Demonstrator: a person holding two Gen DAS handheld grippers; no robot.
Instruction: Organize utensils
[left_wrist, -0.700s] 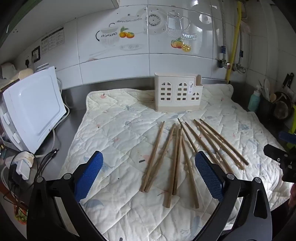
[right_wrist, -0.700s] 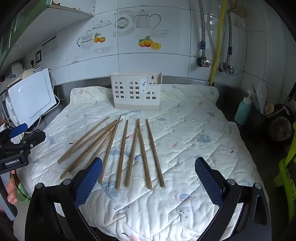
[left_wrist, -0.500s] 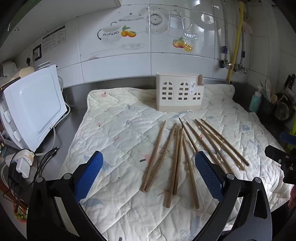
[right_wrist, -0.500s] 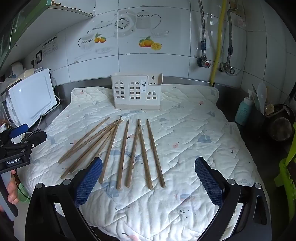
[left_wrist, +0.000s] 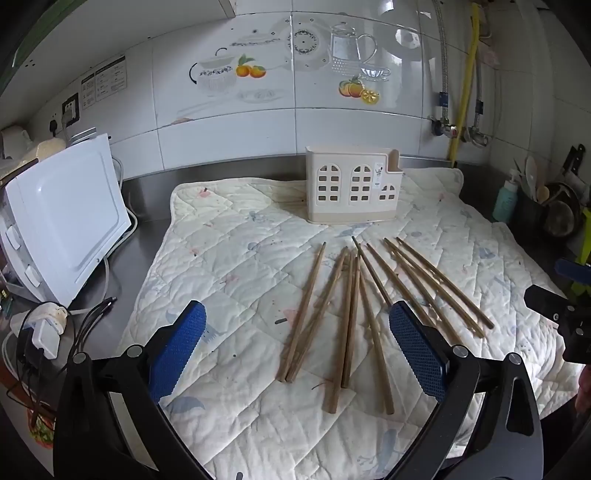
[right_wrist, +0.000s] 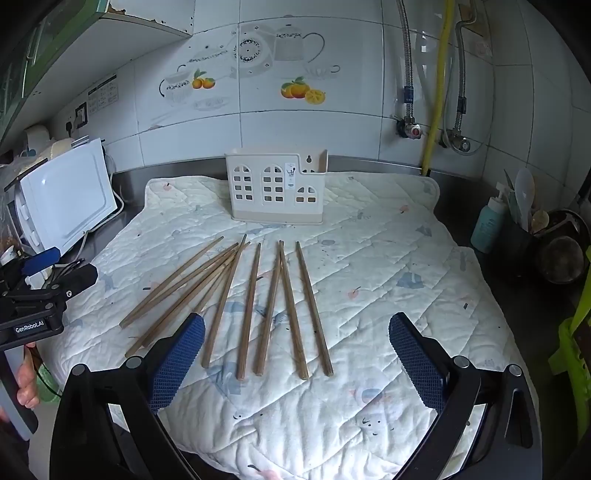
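Wooden chopsticks (left_wrist: 351, 314) lie loose in a fan on a quilted mat (left_wrist: 236, 258), thin tips toward the cream utensil holder (left_wrist: 352, 190) that stands upright at the mat's far edge; the holder appears to hold nothing yet, though its interior is only partly visible. Left gripper (left_wrist: 297, 350) and right gripper (right_wrist: 295, 360): both held above the mat's near edge, blue pads spread wide, nothing between them.

Governing relation: each chopstick's long axis runs roughly away from the grippers, near butt end to far tip, so the sticks lie almost parallel to the fingers rather than across them. In the left wrist view the fan sits ahead and slightly right of centre; in the right wrist view the straighter sticks (right_wrist: 288, 306) lie directly ahead between the pads, the splayed ones (right_wrist: 184, 288) off to the left. By this reading either gripper is about equally near. A pinch would probably call for closing across a stick's width near its butt end.
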